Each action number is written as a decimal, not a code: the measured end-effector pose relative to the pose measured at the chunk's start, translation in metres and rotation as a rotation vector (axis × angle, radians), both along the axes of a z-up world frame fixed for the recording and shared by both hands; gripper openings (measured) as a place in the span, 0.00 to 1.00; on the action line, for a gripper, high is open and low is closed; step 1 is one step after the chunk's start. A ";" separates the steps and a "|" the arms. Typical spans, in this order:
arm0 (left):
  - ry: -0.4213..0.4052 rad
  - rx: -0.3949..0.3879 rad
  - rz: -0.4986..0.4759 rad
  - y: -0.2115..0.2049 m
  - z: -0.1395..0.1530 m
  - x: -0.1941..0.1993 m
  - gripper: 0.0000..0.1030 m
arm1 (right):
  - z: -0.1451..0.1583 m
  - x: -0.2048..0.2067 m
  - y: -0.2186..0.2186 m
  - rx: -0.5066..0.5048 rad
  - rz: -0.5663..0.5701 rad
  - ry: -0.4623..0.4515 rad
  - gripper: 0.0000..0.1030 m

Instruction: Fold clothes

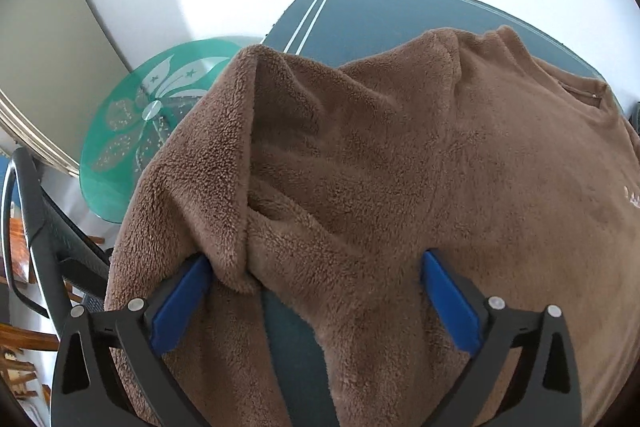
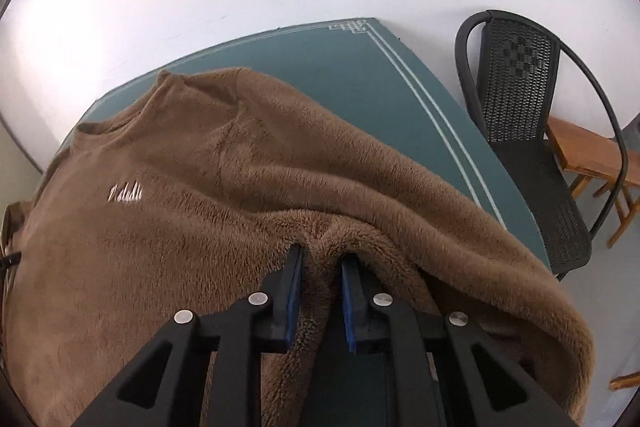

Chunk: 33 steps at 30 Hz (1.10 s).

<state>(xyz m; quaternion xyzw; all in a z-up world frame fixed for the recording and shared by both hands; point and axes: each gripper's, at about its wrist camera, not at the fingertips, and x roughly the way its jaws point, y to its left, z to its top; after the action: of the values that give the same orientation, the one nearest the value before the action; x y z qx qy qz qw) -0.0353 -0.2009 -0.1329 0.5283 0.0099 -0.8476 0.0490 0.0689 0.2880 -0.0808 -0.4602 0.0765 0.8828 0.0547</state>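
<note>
A brown fleece sweater [image 1: 400,155] lies chest-up on a dark teal table [image 1: 360,15], collar at the far side. It also shows in the right wrist view [image 2: 168,235], with a small white logo on the chest. My left gripper [image 1: 316,267] is open, its blue pads on either side of a raised fold of the sweater's left sleeve. My right gripper [image 2: 322,251] is closed on a bunched ridge of fleece at the sweater's right side, where the sleeve drapes toward the table [image 2: 360,75] edge.
A round green glass table [image 1: 160,119] stands to the left, with a black chair [image 1: 48,227] near it. On the right stand a black mesh chair [image 2: 532,131] and a wooden stool [image 2: 592,155]. A white wall is behind the table.
</note>
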 end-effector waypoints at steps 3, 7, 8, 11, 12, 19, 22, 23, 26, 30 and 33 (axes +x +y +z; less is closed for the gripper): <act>0.000 -0.004 -0.021 -0.002 0.000 0.005 1.00 | 0.005 0.007 0.000 0.002 0.038 -0.032 0.25; 0.008 -0.008 -0.041 -0.003 -0.001 0.010 1.00 | 0.012 0.023 0.003 0.010 0.069 -0.060 0.34; 0.011 -0.007 -0.042 -0.003 -0.001 0.010 1.00 | 0.015 0.029 0.000 0.017 0.087 -0.046 0.45; 0.007 -0.009 -0.039 -0.002 0.000 0.010 1.00 | 0.027 0.049 -0.013 0.049 0.154 0.005 0.61; 0.004 -0.014 -0.037 -0.002 0.000 0.010 1.00 | 0.032 0.058 -0.021 0.069 0.183 0.027 0.61; 0.004 -0.115 -0.089 0.031 0.022 0.036 1.00 | 0.064 0.118 -0.055 0.103 0.358 0.123 0.61; 0.055 -0.195 -0.180 0.055 0.040 0.064 1.00 | 0.079 0.146 -0.057 0.099 0.367 0.172 0.61; 0.070 -0.213 -0.206 0.062 0.045 0.072 1.00 | 0.085 0.156 -0.056 0.106 0.359 0.187 0.61; 0.114 -0.251 -0.282 0.082 0.058 0.103 1.00 | 0.101 0.191 -0.050 0.140 0.321 0.234 0.61; 0.168 -0.274 -0.327 0.096 0.072 0.134 1.00 | 0.126 0.246 -0.035 0.194 0.244 0.307 0.61; 0.208 -0.292 -0.361 0.105 0.083 0.158 1.00 | 0.138 0.288 -0.028 0.255 0.176 0.358 0.61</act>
<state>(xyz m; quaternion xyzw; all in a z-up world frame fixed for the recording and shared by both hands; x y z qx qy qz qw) 0.1225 -0.0955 -0.0504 0.4188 -0.2022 -0.8848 -0.0288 0.3569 0.2604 0.0569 -0.2905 -0.0676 0.9543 0.0206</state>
